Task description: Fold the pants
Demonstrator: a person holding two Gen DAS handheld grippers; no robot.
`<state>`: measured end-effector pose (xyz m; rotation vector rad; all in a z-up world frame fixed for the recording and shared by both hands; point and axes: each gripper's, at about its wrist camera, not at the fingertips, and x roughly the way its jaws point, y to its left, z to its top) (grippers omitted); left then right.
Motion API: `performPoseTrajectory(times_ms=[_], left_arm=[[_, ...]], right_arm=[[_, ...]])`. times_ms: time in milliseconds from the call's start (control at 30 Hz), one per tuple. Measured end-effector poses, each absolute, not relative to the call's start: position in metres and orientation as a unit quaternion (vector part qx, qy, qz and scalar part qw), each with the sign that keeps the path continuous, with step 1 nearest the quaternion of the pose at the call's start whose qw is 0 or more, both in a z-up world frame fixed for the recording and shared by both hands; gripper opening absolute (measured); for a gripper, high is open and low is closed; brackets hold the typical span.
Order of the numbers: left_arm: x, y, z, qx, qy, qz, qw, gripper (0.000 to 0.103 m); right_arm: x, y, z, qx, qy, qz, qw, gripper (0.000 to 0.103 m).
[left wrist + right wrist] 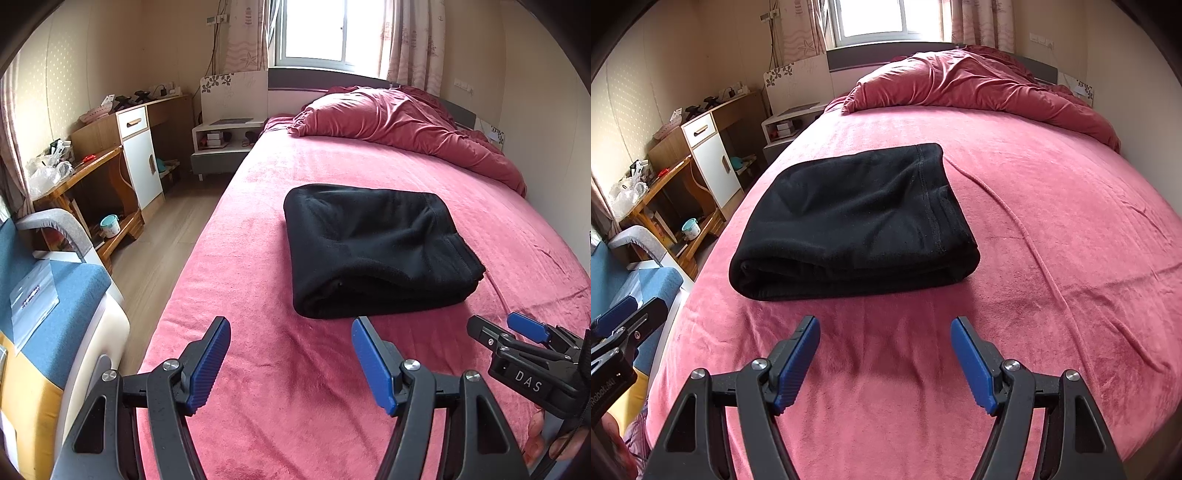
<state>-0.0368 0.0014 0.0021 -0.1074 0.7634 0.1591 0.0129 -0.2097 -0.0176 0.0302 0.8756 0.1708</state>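
both held low over the near edge of the bed (1052, 229), the left tool (291, 354) and right tool (886, 354) gape released and empty, while the black pants (857, 225) lie folded straight ahead, apart from both, seemingly done.

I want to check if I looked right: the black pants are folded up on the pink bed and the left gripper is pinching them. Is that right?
Not quite. The black pants are folded on the pink bed, but the left gripper is open and apart from them, as the left wrist view shows.
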Motion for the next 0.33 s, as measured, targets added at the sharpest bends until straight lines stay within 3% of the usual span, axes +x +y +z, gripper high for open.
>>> performPoseTrajectory(times_ms=[333], left_arm=[[-0.0377,0.0031,-0.0009,-0.058,0.364,0.074,0.927,0.069]], right_arm=[[0.0118,-0.2142,-0.0240,0.019,0.430,0.073,0.899,0.074]])
